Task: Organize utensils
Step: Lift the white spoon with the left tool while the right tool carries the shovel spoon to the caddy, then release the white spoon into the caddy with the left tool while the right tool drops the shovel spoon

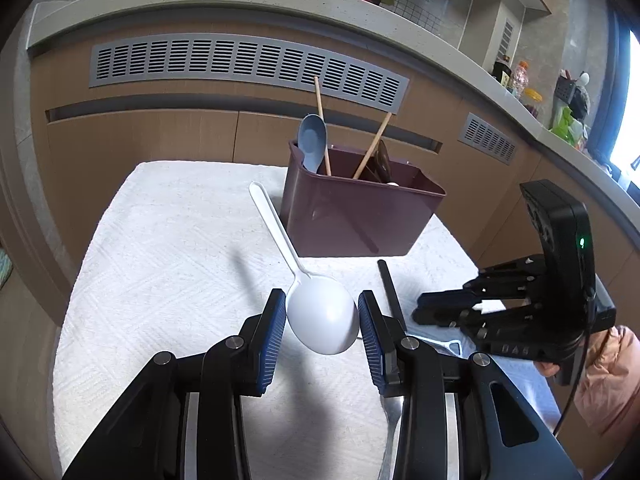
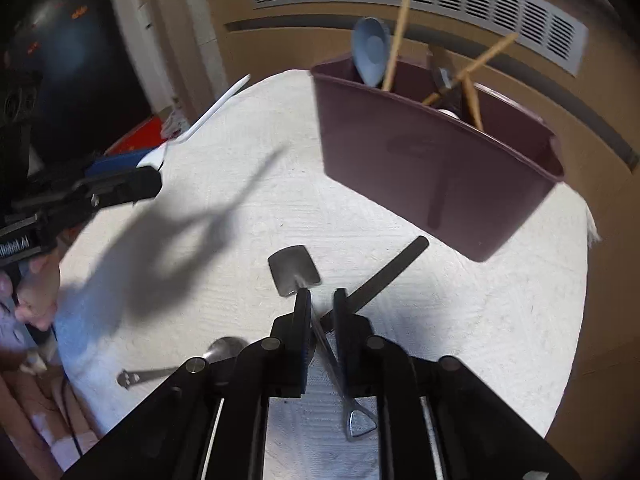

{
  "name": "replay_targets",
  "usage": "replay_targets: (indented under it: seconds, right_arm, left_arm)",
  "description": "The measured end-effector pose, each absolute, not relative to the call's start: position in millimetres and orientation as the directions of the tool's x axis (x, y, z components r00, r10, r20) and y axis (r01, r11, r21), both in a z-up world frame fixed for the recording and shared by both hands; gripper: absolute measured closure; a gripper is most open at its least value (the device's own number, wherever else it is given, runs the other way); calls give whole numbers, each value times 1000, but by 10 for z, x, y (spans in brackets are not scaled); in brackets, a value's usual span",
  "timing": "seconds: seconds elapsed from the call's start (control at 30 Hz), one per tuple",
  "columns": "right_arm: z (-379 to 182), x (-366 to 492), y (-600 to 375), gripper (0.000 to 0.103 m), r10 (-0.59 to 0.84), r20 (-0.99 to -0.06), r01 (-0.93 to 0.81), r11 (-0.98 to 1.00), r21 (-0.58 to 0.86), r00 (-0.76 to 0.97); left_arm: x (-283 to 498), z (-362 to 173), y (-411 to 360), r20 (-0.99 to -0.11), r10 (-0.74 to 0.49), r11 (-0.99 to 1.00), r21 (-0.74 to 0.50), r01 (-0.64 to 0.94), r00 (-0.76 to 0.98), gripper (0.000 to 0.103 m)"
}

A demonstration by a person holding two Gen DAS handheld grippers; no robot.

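i'm pinching the white spoon (image 1: 322, 322) by its bowl in my left gripper (image 1: 322, 316) above the towel (image 1: 160, 260), while my right gripper (image 2: 322, 304) is straddling the metal spatula (image 2: 294, 270) handle, nearly shut, near the maroon bin (image 2: 420, 172).

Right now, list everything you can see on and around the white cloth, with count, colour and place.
white spoon: one, white, bowl between the left pads.
metal spatula: one, silver, its thin handle between the right pads.
black stick: one, black, lying on the cloth before the bin.
metal spoon: one, silver, near edge of the cloth.
bin: one, maroon, far side of the cloth.
blue spoon: one, in the bin.
wooden chopsticks: two or more, in the bin.
cloth: one, white.
left hand-held gripper: black, blue pads.
right hand-held gripper: black.
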State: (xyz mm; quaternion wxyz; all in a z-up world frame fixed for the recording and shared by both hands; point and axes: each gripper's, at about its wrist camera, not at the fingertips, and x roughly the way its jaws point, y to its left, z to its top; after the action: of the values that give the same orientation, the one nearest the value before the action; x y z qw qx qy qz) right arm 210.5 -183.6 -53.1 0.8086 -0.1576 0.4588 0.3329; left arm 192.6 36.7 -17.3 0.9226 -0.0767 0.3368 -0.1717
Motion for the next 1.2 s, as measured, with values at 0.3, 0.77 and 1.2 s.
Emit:
replay_targets:
  seconds: [0.3, 0.77, 1.2]
  right_arm:
    - [-859, 2466, -1253, 66, 300, -913, -777, 629, -29, 278]
    - [-178, 2217, -2143, 74, 574, -724, -516, 782, 348, 381]
    - [1464, 2501, -2477, 73, 478, -307, -405, 873, 272, 823]
  left_arm:
    - [1901, -219, 450, -613, -358, 933, -260, 248, 705, 65]
    - [1863, -57, 318, -558, -354, 935, -245, 258, 751, 65]
    - [2269, 955, -336, -142, -284, 959, -30, 282, 948, 65]
